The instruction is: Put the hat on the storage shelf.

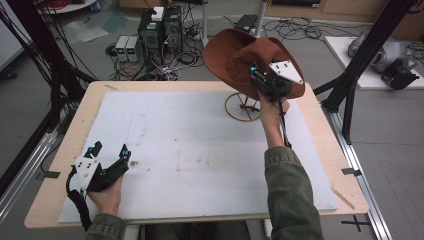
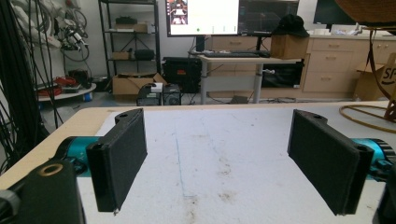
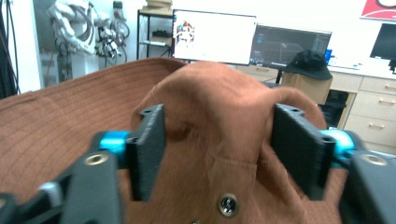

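Hat [image 1: 235, 52]: brown cloth, wide brim, stitched in rings; it sits raised above the far right part of the table, over the wooden stand. In the right gripper view the crown [image 3: 219, 121] bulges up between the two black jaws, with a metal snap [image 3: 227, 204] low on the cloth.
Wooden stand [image 1: 243, 106]: a ring-shaped base with an upright, on the far right of the white mat, below the hat.
Right gripper [image 1: 267, 82]: held up at the hat by the person's right hand; jaws parted, standing on either side of the crown fold. Cloth lies between them, and the right pad [image 3: 299, 144] sits against it, but the left one shows a gap, so the clamp is released.
Left gripper [image 1: 111, 152]: resting at the near left of the table in the person's left hand; jaws spread wide, nothing between them but bare mat.
Table [image 1: 95, 95]: light wood top, covered by a stained white mat [image 1: 200, 145].
Sleeve [image 1: 290, 195]: olive green, on the right forearm.
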The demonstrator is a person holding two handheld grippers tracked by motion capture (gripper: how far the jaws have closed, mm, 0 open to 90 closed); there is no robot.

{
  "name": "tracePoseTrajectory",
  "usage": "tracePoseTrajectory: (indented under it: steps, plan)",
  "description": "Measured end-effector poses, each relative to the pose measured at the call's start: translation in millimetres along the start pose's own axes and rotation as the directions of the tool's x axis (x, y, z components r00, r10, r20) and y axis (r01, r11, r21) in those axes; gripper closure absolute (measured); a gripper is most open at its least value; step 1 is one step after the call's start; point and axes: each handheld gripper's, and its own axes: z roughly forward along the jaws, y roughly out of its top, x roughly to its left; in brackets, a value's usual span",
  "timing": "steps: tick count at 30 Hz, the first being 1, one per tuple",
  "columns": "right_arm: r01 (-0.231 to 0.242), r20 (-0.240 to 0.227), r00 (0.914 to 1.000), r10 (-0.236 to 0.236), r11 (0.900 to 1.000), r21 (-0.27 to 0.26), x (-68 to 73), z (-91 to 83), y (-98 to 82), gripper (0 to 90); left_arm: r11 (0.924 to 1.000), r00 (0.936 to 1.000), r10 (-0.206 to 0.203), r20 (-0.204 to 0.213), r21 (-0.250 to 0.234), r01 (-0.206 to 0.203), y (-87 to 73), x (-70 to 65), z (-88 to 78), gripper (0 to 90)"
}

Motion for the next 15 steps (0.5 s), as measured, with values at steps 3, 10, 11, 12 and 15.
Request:
tracePoseTrajectory:
  steps: [3, 10, 11, 12, 15]
  plan:
    - [-0.016, -0.005, 0.9999, 0.016, 1.000, -0.011, -1.1, -2.1, 1.7, 28.7, 1.0000, 1.0000, -0.001, 0.001, -0.001, 0.001, 0.2, -0.2, -0.3, 19.9]
    - [-0.053, -0.014, 0.9985, 0.053, 0.999, 0.005, -7.2, -7.6, 4.9, 23.9, 1.0000, 1.0000, 0.000, 0.002, -0.001, 0.000, 0.6, -0.7, -0.7, 19.8]
    - [-0.055, -0.012, 0.9984, 0.055, 0.998, 0.004, -8.2, -9.2, 5.5, 23.7, 1.0000, 1.0000, -0.001, 0.003, -0.002, 0.001, 0.6, -0.7, -0.7, 19.9]
    - [-0.056, -0.012, 0.9984, 0.056, 0.998, 0.000, -9.2, -11.3, 6.2, 23.7, 1.0000, 1.0000, 0.002, 0.002, -0.001, -0.002, 0.7, -0.2, -0.8, 19.8]
    - [-0.044, 0.000, 0.9990, 0.044, 0.999, -0.012, -11.4, -18.0, 7.8, 23.4, 1.0000, 1.0000, -0.004, 0.000, -0.005, 0.004, 0.6, -0.1, -0.6, 19.9]
